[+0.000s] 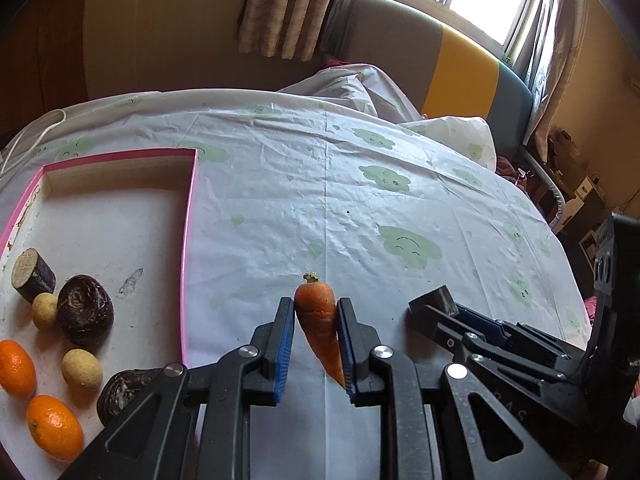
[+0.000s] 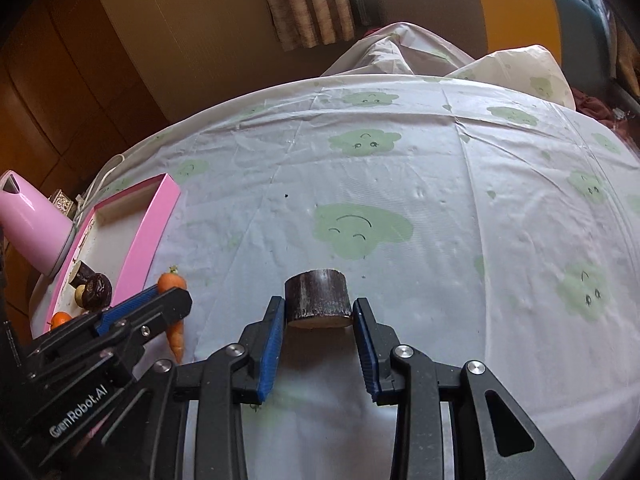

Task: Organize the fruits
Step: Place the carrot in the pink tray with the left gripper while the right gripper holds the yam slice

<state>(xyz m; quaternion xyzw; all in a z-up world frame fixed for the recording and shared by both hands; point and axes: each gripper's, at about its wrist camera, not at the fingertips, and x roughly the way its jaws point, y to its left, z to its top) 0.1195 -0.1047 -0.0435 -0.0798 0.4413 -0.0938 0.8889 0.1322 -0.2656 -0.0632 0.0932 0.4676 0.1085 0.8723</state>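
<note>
left gripper (image 1: 316, 320) clamps the carrot (image 1: 319, 316), leaf end far; pink tray (image 1: 188, 248) lies just left. right gripper (image 2: 319, 316) grips the dark stub (image 2: 316, 294), farther right.

My matt black plastic left gripper (image 1: 316, 320), ribbed blue pads, nips a rough-skinned orange carrot (image 1: 318, 320) above the creased, glossy white plastic tablecloth (image 1: 360, 208).
</note>
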